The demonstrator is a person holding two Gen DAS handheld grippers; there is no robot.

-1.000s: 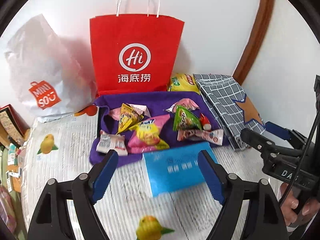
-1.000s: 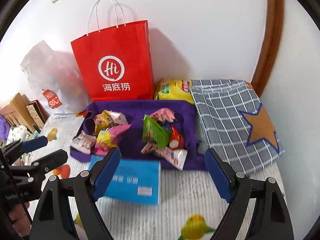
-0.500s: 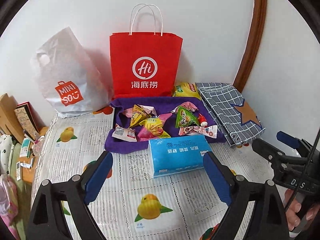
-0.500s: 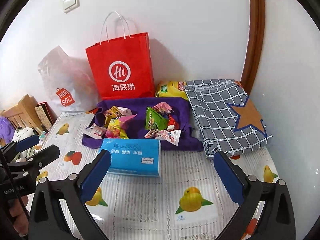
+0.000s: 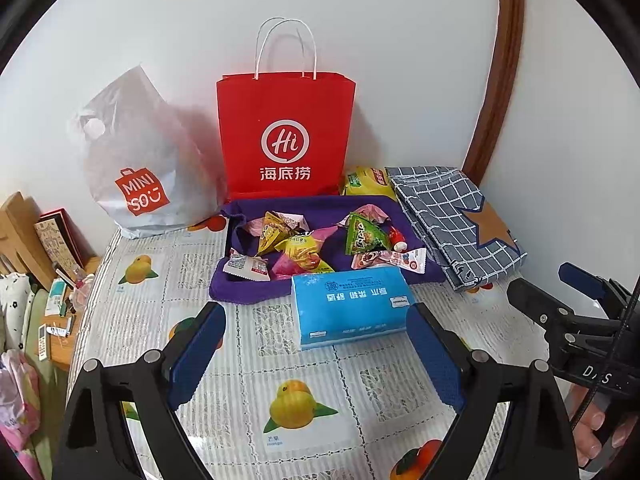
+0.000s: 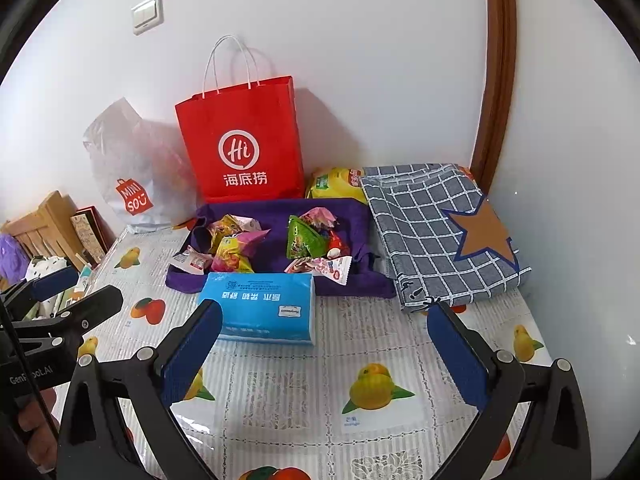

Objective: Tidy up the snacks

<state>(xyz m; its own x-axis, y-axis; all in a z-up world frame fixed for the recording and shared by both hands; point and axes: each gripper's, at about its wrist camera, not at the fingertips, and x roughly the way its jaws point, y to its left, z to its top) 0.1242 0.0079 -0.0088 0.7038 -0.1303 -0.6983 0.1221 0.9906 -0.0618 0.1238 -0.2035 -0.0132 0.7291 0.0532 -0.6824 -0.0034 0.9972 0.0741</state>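
White wall backs your counter [image 5: 248,364], which wears a fruit-print cover.

- Red paper bag [image 5: 285,136]: upright against the wall, upper centre of the frame.
- White plastic bag [image 5: 136,168]: leaning at the wall, left of the red one.
- Purple cloth [image 5: 248,292]: spread just in front of the red bag, carrying the snacks [image 5: 298,248], a loose heap of small packets, among them a green packet [image 5: 364,236] at its right.
- Yellow chip bag [image 5: 366,184]: at the wall, between the red bag and the checked cloth [image 5: 452,216], which lies folded at centre right.
- Blue tissue pack [image 5: 350,304]: flat, touching the purple cloth's near edge.
- Your left claw [image 5: 316,356]: spread wide, nothing between its pads, low in the frame.
- Your right claw [image 6: 324,356]: likewise spread wide and empty, held above the counter near the tissue pack.
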